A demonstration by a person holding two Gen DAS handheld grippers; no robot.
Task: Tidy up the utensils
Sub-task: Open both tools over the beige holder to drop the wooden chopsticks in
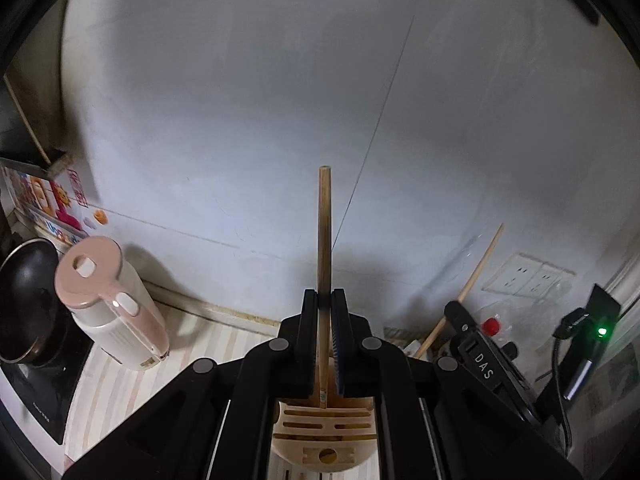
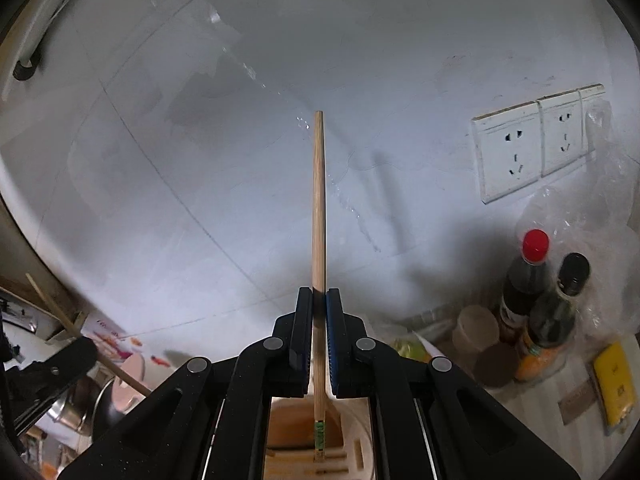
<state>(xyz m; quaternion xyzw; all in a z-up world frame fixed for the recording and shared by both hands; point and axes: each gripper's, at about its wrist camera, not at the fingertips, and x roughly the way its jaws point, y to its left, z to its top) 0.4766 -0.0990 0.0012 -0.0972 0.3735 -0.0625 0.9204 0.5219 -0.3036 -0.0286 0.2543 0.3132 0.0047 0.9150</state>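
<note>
On my left side, a black pan [image 1: 28, 300] sits at the far left, and next to it stands a pink and cream kettle [image 1: 110, 300] on the striped table [image 1: 216, 340]. My left jaws [image 1: 324, 300] are pressed together on a wooden chopstick [image 1: 324, 232]. It stands straight up in front of the pale wall [image 1: 240, 120]. Its bottom end hangs just above a round wooden holder [image 1: 324, 432] with long slots and one round hole. I cannot tell if the stick touches the holder. Further right I can see my other tool with its own stick [image 1: 476, 272] leaning, and some white wall plugs [image 1: 528, 276] behind it.

On my right side, my left tool shows at the far left edge with its stick [image 2: 80, 328] slanting across. Shiny metal pots [image 2: 80, 404] sit below it. My right jaws [image 2: 319, 300] are squeezed tight on a second chopstick [image 2: 319, 200]. This one also points straight up. It has a green mark near its bottom end, and that end hangs over the wooden holder [image 2: 356, 452] and its big open box part. To the right are white wall plugs [image 2: 532, 144], a dark bottle with a red cap [image 2: 524, 280], a dark bottle with a black cap [image 2: 560, 308], a see-through cup [image 2: 476, 328] and a yellow pack [image 2: 614, 384] on the table [image 2: 540, 420].
</note>
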